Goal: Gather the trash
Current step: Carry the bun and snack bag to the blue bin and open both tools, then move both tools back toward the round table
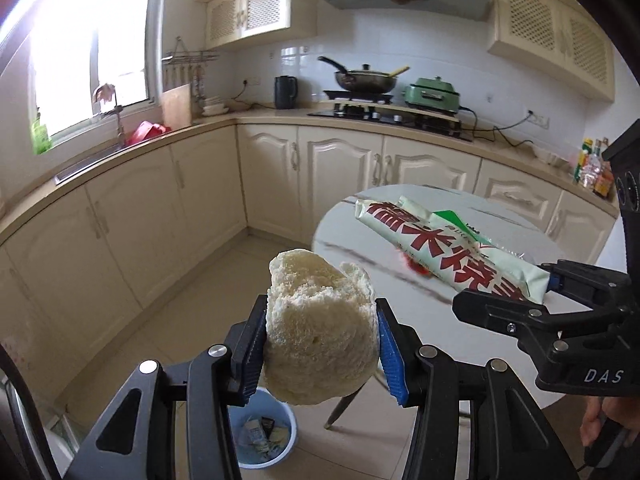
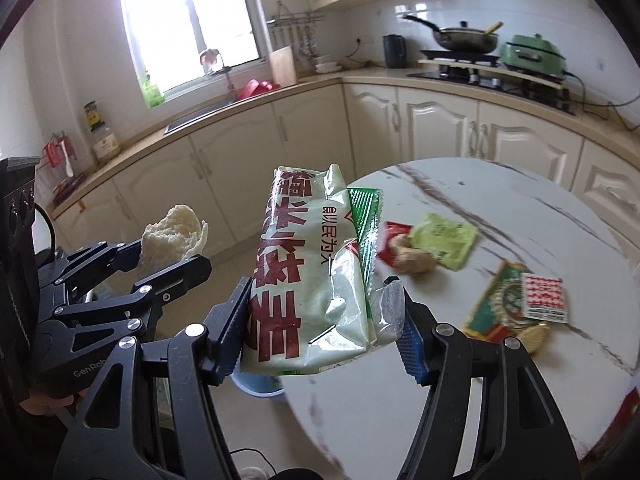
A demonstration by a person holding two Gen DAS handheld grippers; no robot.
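We see the round bench (image 2: pixel 500 216) with its smooth white, dark-veined marble-look top, which carries the litter not yet gathered: flat green (image 2: pixel 448 242) and red (image 2: pixel 390 244) sachets, a knobbly brown lump (image 2: pixel 412 258) and a printed card packet (image 2: pixel 516 304). Down on the tiled floor stands the pale blue plastic bin (image 1: pixel 262 436), already holding scraps, and we judge both loads are bound for it. Our right hand-held gripper (image 2: pixel 324 328) is clamped on a long, crinkly, glossy food bag (image 2: pixel 316 276) with red characters, held lengthwise above the bench edge so it clears the tabletop. Our left hand-held gripper (image 1: pixel 320 348) pinches a torn, porous, crumbly bread chunk (image 1: pixel 318 328) by its sides, above the bin.
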